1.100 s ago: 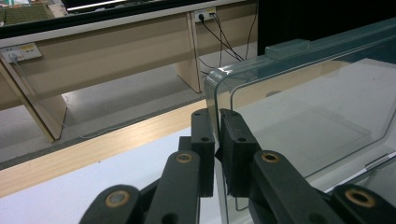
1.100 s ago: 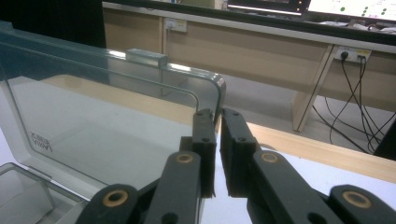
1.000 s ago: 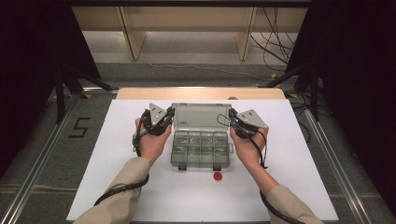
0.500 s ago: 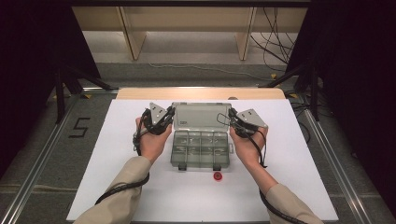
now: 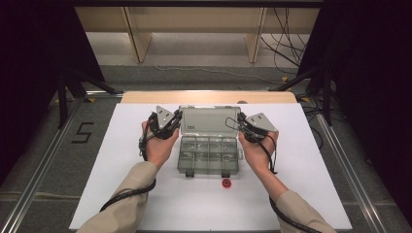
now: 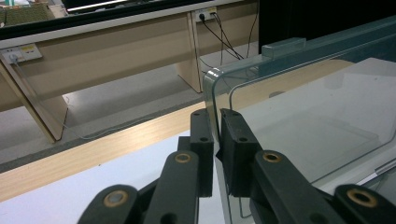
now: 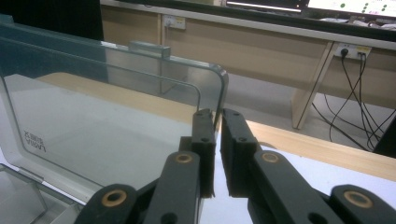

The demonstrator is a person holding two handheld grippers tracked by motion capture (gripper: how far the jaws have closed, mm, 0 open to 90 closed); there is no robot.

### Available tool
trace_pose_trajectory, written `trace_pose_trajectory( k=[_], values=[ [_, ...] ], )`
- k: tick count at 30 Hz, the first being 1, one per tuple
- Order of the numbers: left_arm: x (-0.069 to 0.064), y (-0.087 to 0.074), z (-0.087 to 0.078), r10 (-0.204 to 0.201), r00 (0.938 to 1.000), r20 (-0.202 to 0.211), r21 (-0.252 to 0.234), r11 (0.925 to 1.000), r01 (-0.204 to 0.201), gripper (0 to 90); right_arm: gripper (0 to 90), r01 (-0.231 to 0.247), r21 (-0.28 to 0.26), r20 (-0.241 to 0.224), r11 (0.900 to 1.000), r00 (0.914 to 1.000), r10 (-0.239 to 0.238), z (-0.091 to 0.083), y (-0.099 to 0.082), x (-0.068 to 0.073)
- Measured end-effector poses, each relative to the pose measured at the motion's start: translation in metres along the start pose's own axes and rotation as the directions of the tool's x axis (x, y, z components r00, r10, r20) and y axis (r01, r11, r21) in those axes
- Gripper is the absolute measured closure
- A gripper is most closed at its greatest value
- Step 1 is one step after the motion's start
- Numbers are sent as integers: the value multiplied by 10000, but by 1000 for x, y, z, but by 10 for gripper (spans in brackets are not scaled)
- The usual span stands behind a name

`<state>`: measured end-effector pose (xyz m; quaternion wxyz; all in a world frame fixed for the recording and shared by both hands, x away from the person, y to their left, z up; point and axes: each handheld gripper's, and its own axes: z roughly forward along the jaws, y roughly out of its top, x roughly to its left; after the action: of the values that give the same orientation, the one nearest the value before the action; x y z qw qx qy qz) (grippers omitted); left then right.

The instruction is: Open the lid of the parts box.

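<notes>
I have the clear plastic box (image 5: 209, 154) sitting in the middle of the white table (image 5: 121, 194), its lid (image 5: 210, 120) standing open on the far side of the tray. My left gripper (image 5: 171, 122) is pinched shut on the lid's left edge; in the left gripper view the jaws (image 6: 215, 140) close on the thin clear wall just below the rounded corner. My right gripper (image 5: 242, 121) does the same on the lid's right edge, and in the right gripper view the jaws (image 7: 217, 140) clamp that edge just under its corner, with hardly any gap between them. So both grippers are narrow, each holding one side of the lid.

From where the lid stands, I judge this to be the swinging step: the lid is raised and steered by both hands at once. I cannot tell from this alone whether it is on its way open or on its way down.

The two latches (image 5: 188, 172) on the near side of the box hang free, and a small red piece (image 5: 226, 183) lies on the table just in front of the box. Next I must move both grippers together at an even pace, so the lid turns on its hinge without twisting, and keep the tray from sliding.
</notes>
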<state>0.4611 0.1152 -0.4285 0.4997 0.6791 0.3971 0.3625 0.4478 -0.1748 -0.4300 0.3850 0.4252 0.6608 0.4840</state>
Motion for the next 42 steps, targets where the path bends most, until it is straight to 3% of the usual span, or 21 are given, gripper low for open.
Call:
trace_pose_trajectory(
  k=[42],
  values=[
    [2,-2,10,69,10000,-18,-33,10000,-69,806,823,6,270,78,9996,10000,-8,9,-6,0]
  ],
)
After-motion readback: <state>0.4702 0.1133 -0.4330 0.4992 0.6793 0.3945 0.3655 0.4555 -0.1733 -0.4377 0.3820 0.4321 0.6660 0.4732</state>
